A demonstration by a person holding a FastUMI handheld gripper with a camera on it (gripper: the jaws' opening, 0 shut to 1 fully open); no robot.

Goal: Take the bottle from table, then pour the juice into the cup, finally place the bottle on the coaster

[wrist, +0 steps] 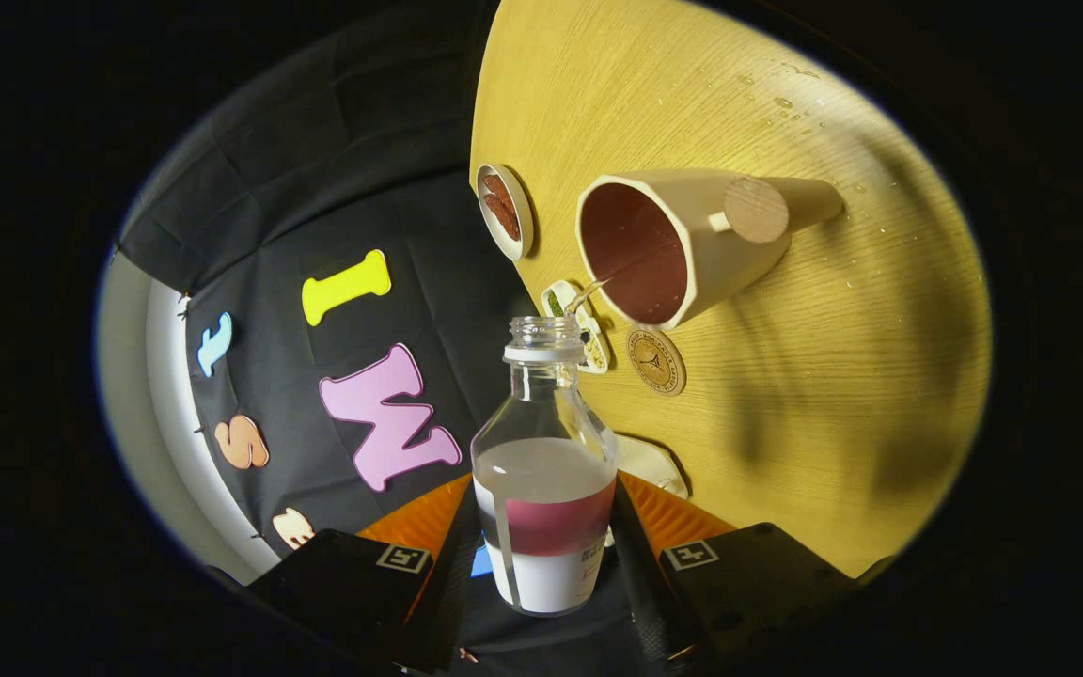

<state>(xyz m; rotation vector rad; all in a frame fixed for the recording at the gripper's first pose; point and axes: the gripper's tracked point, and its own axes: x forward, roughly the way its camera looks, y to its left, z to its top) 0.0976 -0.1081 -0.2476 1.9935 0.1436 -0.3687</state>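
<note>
your bottle point(544, 470) sits clamped between the two fingers of the hand-held gripper point(546, 555), both pressing on its labelled lower body. its cap is off, the clear neck open, with dark red juice showing low inside. a thin stream runs from the bottle's mouth to the cup point(682, 240) just beyond, whose inside looks reddish. the cup stands on the wooden table point(833, 395), with a round wooden knob on its side. a round coaster point(655, 360) lies just beside the cup, a small dish point(504, 210) further off. droplets spot the table past the cup.
</note>
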